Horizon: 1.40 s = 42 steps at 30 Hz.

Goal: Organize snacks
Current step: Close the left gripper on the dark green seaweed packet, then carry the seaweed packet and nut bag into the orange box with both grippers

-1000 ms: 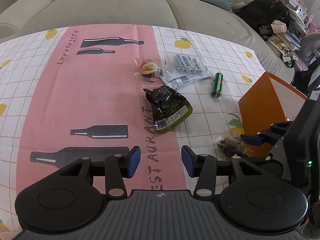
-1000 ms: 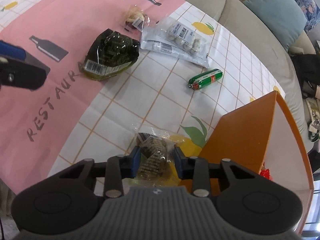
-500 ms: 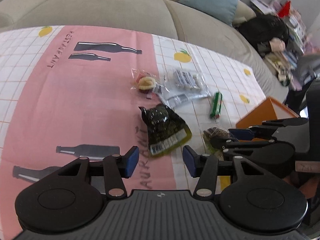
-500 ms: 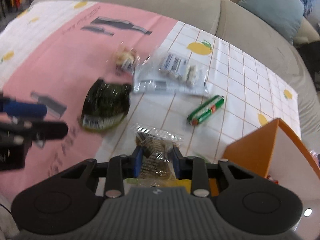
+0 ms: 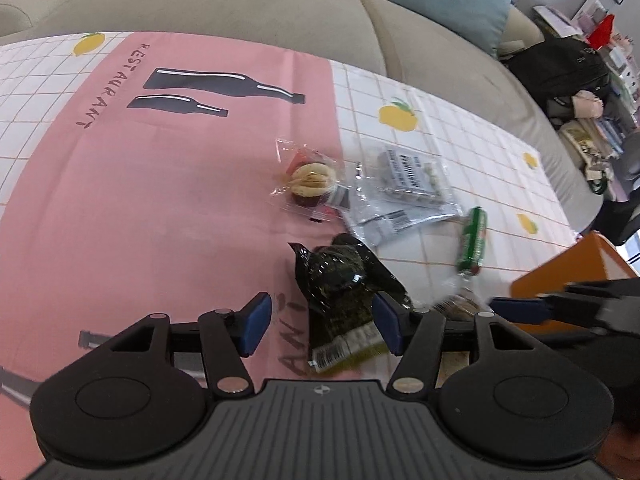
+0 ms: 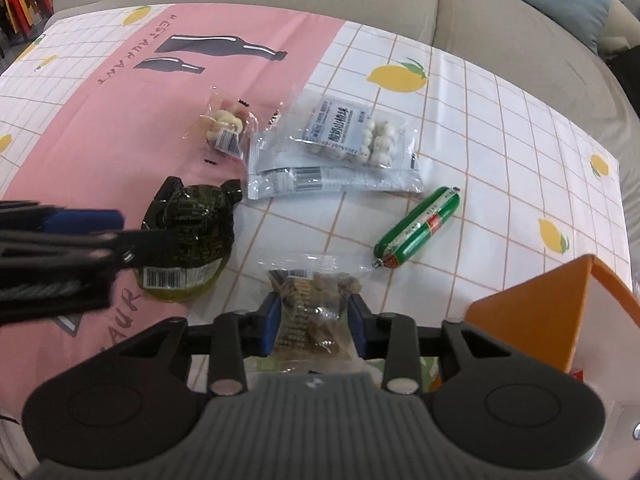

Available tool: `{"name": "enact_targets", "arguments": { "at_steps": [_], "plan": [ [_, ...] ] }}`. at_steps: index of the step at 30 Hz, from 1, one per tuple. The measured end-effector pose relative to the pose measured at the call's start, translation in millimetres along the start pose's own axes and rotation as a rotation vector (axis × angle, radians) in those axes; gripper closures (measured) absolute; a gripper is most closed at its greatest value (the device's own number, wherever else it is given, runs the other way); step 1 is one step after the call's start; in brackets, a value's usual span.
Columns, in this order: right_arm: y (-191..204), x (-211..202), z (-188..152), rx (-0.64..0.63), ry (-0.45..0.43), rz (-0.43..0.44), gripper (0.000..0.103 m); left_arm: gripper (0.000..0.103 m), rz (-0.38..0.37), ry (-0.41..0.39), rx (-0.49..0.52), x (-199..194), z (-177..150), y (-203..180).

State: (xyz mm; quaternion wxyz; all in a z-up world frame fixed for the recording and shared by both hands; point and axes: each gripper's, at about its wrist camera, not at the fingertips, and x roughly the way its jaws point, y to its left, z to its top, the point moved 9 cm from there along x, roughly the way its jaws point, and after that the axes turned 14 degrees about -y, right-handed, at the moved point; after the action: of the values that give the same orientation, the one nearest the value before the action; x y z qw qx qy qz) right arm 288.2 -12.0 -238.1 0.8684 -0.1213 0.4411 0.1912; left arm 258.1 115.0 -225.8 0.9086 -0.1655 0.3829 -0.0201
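so the right claw [image 6: 313,322] is clamped on a clear cracker pack [image 6: 316,312] with the orange bin [image 6: 528,312] at its 3 o'clock, left claw [image 5: 320,330] wide apart over the dark green pouch [image 5: 344,292], and four snacks not binned yet

Snacks on a table with a pink and white cloth

On the tablecloth [image 6: 500,128] lie a dark green pouch [image 6: 190,236], a small cake pack [image 6: 224,132], a clear bag of white balls [image 6: 344,148] and a green sausage [image 6: 418,226]. An orange box [image 6: 532,312] sits near right.
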Motion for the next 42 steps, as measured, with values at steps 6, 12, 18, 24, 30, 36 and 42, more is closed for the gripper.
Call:
{"name": "enact_targets", "arguments": {
  "at_steps": [6,12,18,24,30,36,42],
  "plan": [
    [-7,-6,-4,0.016,0.034,0.011,0.058,0.035,-0.011,-0.004,0.014,17,1,-2],
    [-12,-3,-9,0.050,0.059,0.036,0.058,0.035,-0.025,-0.024,0.055,27,1,-10],
    [-8,1,-13,0.056,0.072,0.056,0.060,0.054,-0.046,-0.045,0.116,30,0,-16],
    [-6,4,-14,0.073,0.080,0.059,0.067,0.057,-0.048,-0.030,0.122,28,-4,-21],
    [-5,3,-15,0.081,0.063,0.050,0.074,0.058,-0.052,-0.039,0.081,11,-7,-22],
    [0,-13,-16,0.110,0.020,0.056,0.075,0.058,-0.027,-0.050,0.042,-22,-6,-17],
    [10,-49,-16,0.167,-0.056,0.075,0.075,0.058,-0.024,-0.073,0.029,-59,-7,-22]
  ]
}}
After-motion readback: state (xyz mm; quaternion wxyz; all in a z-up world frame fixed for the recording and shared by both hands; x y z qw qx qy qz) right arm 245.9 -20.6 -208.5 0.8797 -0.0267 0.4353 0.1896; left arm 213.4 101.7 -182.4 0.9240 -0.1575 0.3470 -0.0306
